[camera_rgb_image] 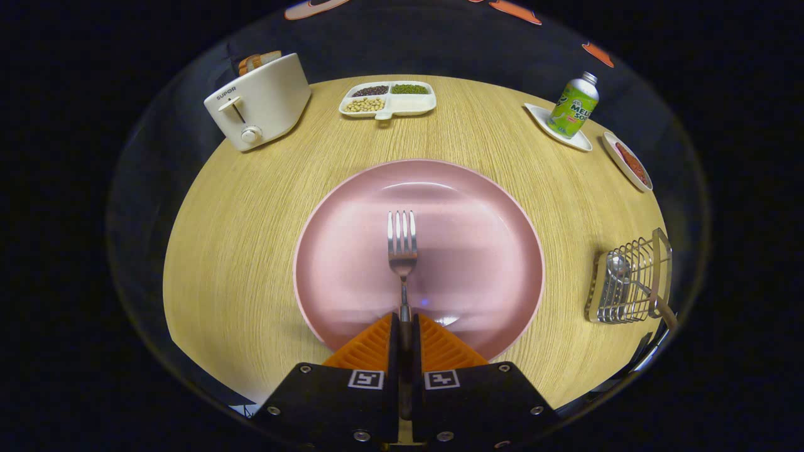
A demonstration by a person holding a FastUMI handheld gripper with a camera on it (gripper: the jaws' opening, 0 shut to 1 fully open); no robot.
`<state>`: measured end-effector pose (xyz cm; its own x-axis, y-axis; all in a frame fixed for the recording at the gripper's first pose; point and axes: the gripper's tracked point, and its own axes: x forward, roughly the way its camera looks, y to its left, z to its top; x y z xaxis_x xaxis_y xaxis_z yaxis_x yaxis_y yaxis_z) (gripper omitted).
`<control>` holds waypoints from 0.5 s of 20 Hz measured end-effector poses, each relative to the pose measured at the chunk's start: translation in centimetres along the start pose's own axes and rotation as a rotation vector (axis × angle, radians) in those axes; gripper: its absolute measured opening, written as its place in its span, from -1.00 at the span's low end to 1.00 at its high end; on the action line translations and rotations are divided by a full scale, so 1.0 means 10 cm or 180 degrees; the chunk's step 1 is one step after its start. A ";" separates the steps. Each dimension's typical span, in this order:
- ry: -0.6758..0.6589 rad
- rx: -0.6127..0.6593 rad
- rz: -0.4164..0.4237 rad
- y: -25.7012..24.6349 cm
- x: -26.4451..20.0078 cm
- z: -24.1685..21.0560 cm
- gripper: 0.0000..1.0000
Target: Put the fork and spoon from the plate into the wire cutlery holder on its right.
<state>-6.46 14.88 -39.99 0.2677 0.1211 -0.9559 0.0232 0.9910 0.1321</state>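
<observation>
One fork point(402, 245) is clamped by its handle between the fingers point(405, 329), tines pointing far over the pink plate point(502, 207). The spoon point(619, 267) is seen inside the wire cutlery holder point(631, 282) at right. A toaster point(260, 103), divided dish point(389, 99) and bottle point(573, 105) are set along the desk's point(239, 226) far edge.

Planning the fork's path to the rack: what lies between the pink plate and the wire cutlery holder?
In the gripper view, only bare wooden table separates the pink plate from the wire cutlery holder. The gripper fingers clamp the fork.
</observation>
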 end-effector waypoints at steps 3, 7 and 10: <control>-0.0045 -0.0020 0.0007 -0.06 -0.05 0.02 -0.90; -0.0220 -0.0017 0.0054 -0.17 -0.26 0.12 -0.90; -0.0366 -0.0019 0.0076 -0.29 -0.45 0.19 -0.90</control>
<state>-5.89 11.33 -35.57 0.3769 0.1377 -0.9159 0.0097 0.9882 0.1526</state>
